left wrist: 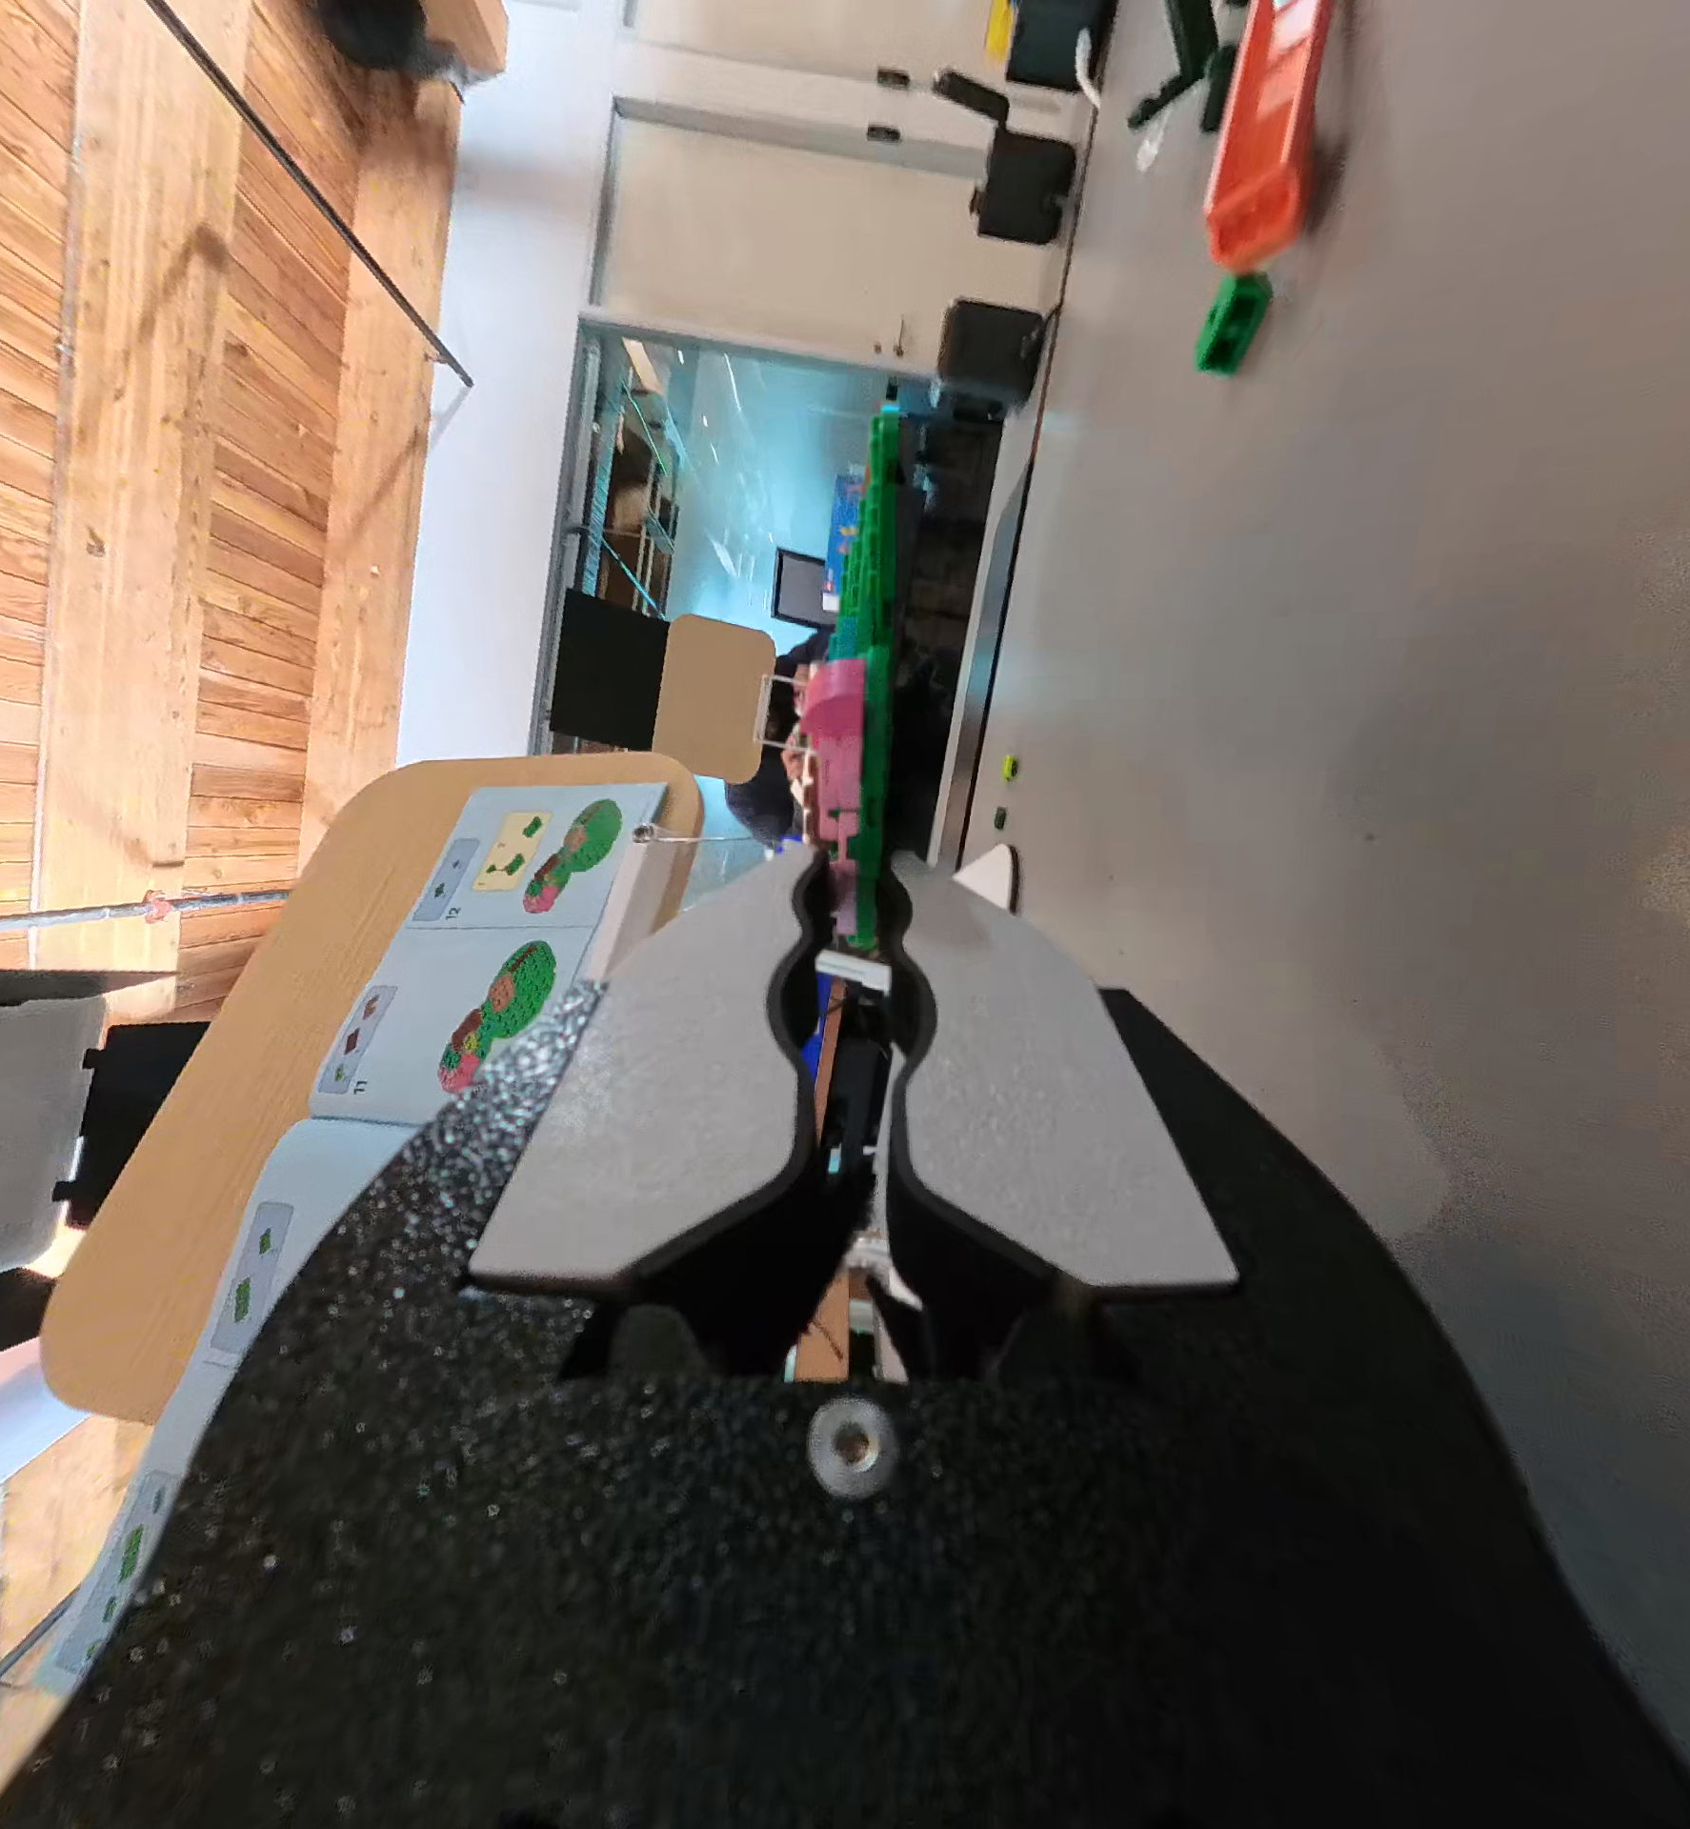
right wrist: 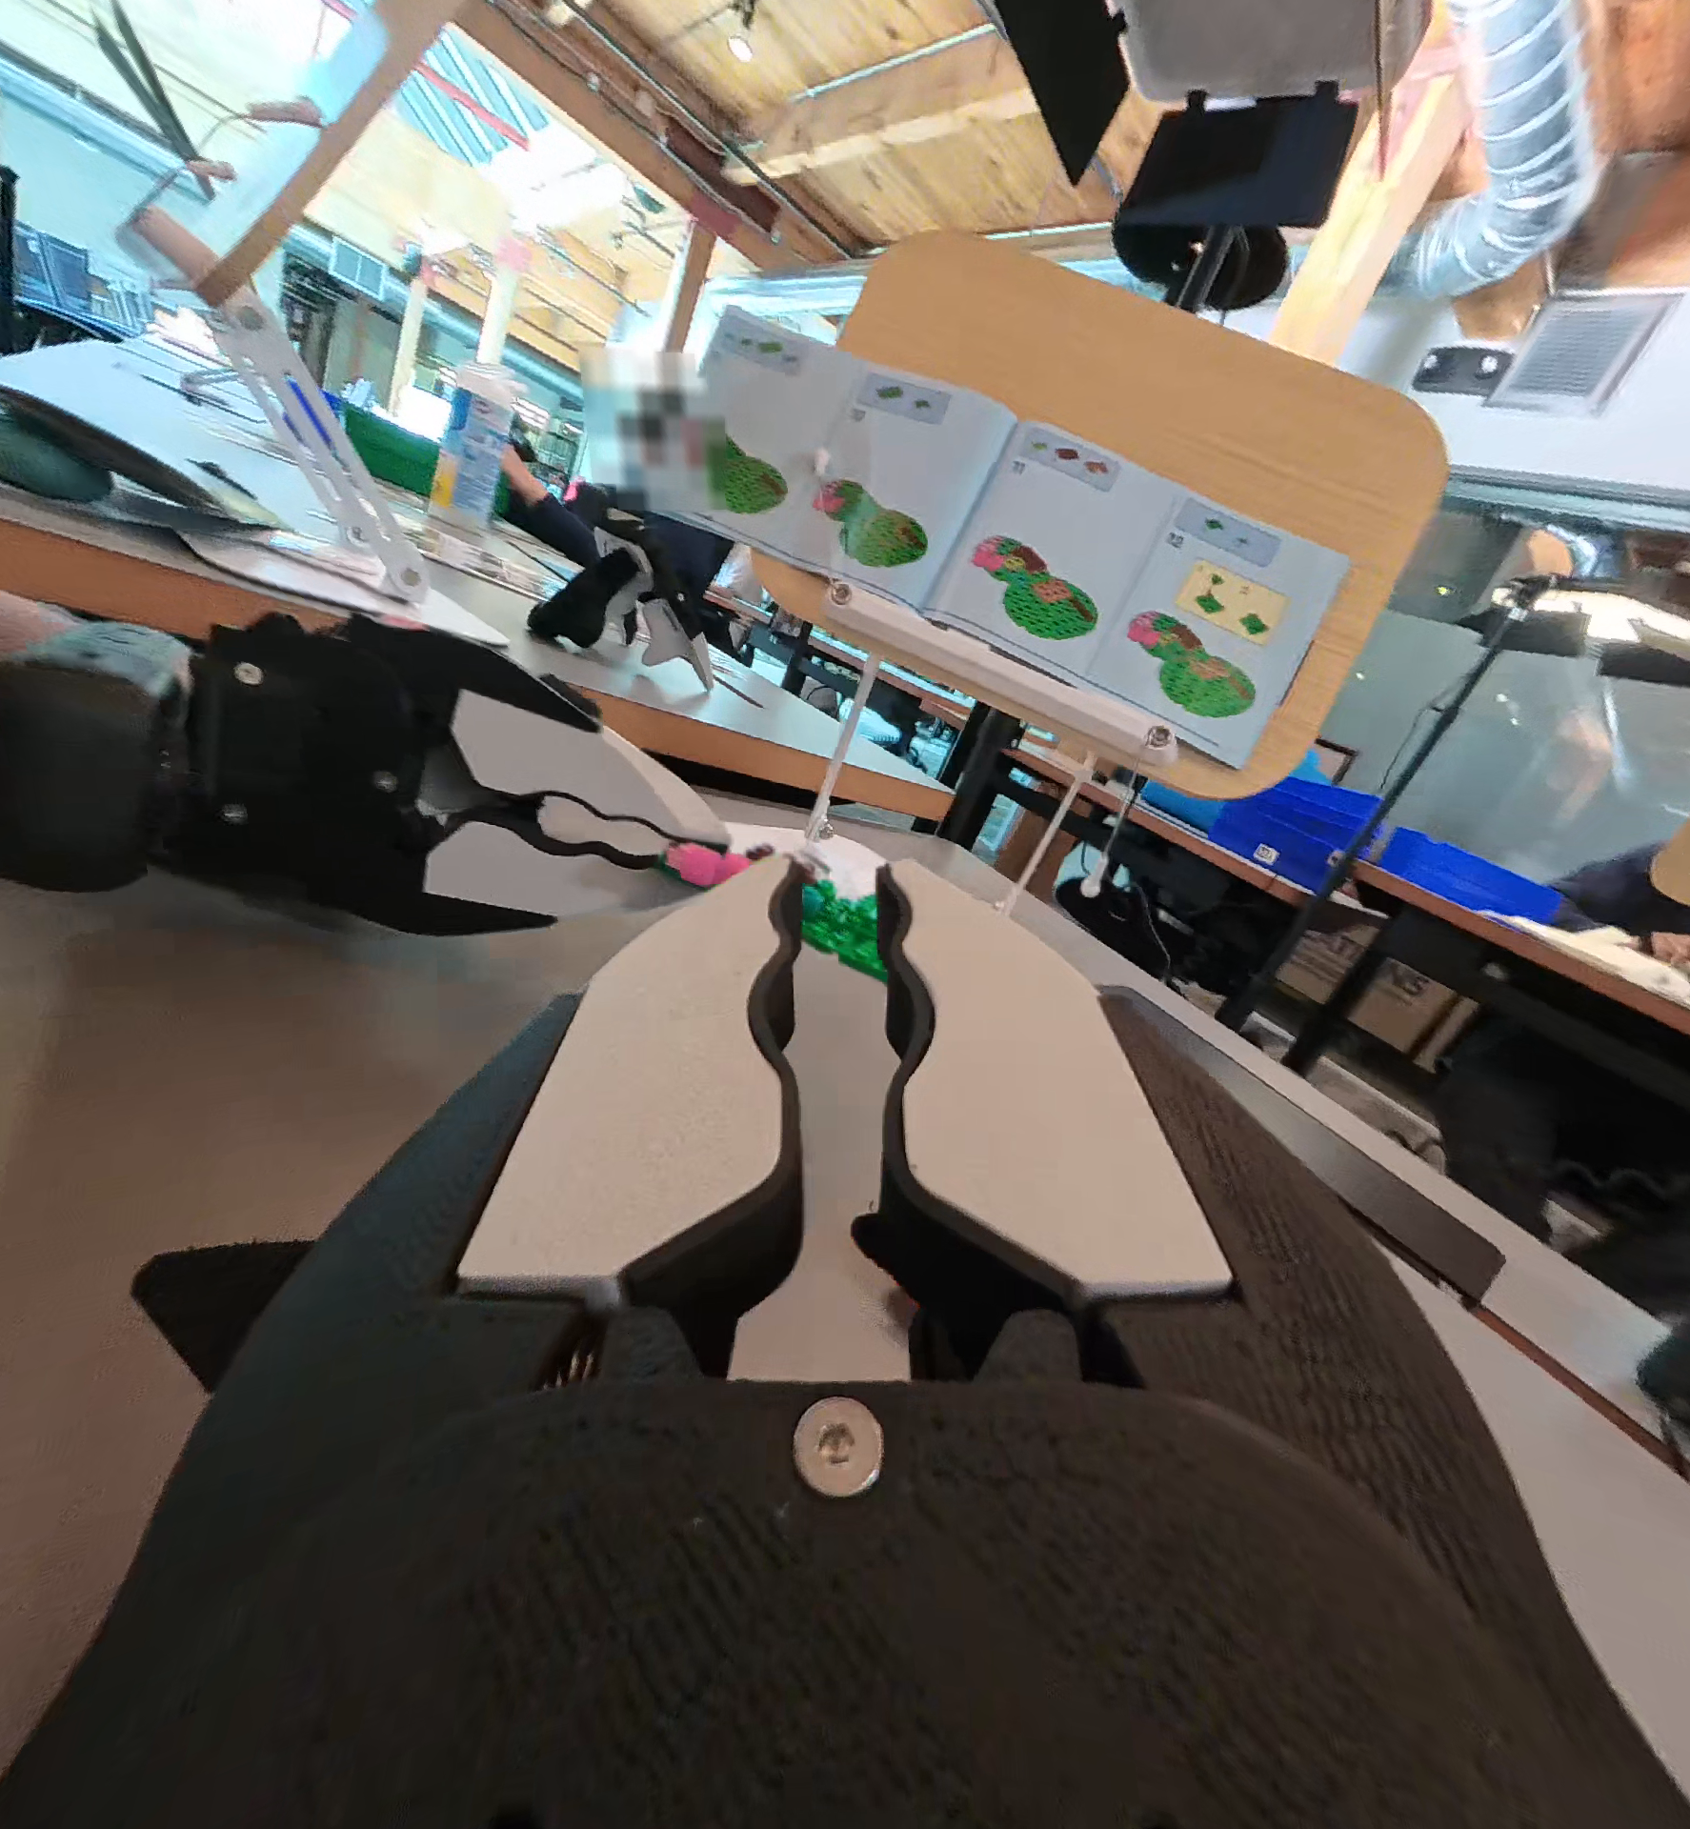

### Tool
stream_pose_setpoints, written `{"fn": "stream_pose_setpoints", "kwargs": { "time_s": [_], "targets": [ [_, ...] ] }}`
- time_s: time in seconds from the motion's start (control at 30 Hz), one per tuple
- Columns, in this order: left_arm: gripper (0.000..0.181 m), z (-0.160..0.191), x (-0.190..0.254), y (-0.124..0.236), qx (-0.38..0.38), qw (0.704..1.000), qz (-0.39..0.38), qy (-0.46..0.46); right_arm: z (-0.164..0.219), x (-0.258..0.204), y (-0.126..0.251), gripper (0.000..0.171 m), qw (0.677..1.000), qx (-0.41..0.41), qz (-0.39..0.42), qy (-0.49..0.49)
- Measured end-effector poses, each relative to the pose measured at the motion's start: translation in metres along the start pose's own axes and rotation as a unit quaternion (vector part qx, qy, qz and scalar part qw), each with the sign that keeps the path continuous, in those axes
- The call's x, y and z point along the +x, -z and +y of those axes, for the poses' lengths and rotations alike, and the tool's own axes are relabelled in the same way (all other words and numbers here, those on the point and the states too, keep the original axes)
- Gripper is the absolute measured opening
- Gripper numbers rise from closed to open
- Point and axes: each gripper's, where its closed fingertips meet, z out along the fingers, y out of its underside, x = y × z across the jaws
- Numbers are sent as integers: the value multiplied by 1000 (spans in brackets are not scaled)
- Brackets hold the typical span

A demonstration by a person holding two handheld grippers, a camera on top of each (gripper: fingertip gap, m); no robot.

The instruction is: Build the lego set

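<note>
Now, left gripper: it is lying on its side in the left wrist view, jaws pinching the edge of the green plate at frame centre, closed onto it as far as I can judge.
Build: pink bricks are sitting on the plate just past the fingertips; the plate is standing edge-on to this camera.
Right gripper: it is hovering low over the table, jaws narrowly apart and holding nothing, with green bricks showing between the tips at mid-frame.
Manual: it is standing open on a wooden stand, upper right of the right wrist view.
Spare parts: a green brick and an orange tool are lying upper right in the left wrist view.
Doing it well: I'd keep the left grip steady, bring the right tips squarely around one loose green piece, and check the manual before pressing.
</note>
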Motion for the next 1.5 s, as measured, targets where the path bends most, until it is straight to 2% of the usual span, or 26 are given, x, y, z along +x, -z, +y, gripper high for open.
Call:
{"fn": "stream_pose_setpoints", "kwargs": {
  "time_s": [0.23, 0.53, 0.6, 0.77, 0.9, 1.23, 1.37, 1.5],
  "targets": [
    [8, 12, 11, -7, -31, 999, 13, -24, -9, -12, 5, 4, 999, 15, -11, 48],
    [9, 7, 14, -9, -28, 999, 17, -33, -54, 16, 13, 6, 991, 21, 53, 117],
    [9, 8, 15, -10, -33, 999, 17, -35, -59, 17, 15, 14, 992, 25, 66, 102],
    [8, 14, 10, -10, -48, 998, 4, -41, -51, -8, 19, 14, 997, 41, 57, 25],
    [8, 17, 9, -8, -55, 997, -1, -46, -37, -21, 19, 13, 998, 28, 44, 20],
    [8, 9, 10, -5, -33, 998, 2, -51, -28, -11, 20, 8, 998, 9, 21, -58],
    [8, 5, 11, -5, -21, 999, 6, -45, -26, 27, 37, 9, 995, -31, 48, -79],
    [8, 0, 10, -4, -6, 999, 4, -32, -20, 94, 90, 8, 986, -106, 122, -39]
  ]
}}
